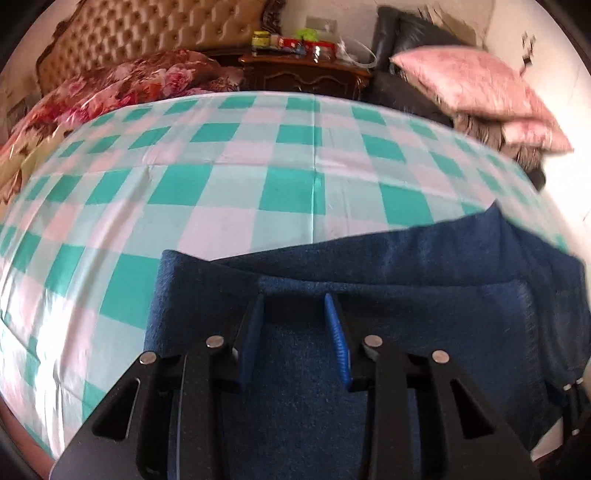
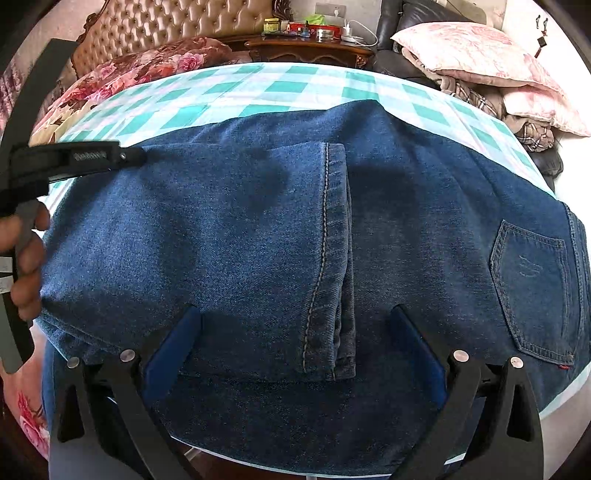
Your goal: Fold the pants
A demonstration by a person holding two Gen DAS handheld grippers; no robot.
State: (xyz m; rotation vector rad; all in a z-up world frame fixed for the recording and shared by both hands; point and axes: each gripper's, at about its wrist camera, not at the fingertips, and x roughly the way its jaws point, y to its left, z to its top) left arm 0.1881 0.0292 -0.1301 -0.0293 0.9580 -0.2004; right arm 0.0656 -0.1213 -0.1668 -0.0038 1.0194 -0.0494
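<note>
Dark blue jeans (image 2: 236,229) lie on the checked bed sheet (image 2: 236,96), the legs folded over so the hem (image 2: 328,258) lies across the seat; a back pocket (image 2: 532,288) shows at right. My right gripper (image 2: 295,332) is open just above the jeans' near edge, empty. My left gripper (image 1: 295,321) is open over the jeans (image 1: 388,280) near their folded left edge, with nothing clamped between its blue pads (image 1: 338,339). The left gripper also shows in the right wrist view (image 2: 92,157), at the jeans' far left, held by a hand.
A floral quilt (image 1: 122,88) lies at the head of the bed by a tufted headboard (image 1: 155,29). A wooden nightstand (image 1: 306,74) with jars stands behind. Pink pillows (image 2: 480,55) and blankets are piled on a dark chair at right.
</note>
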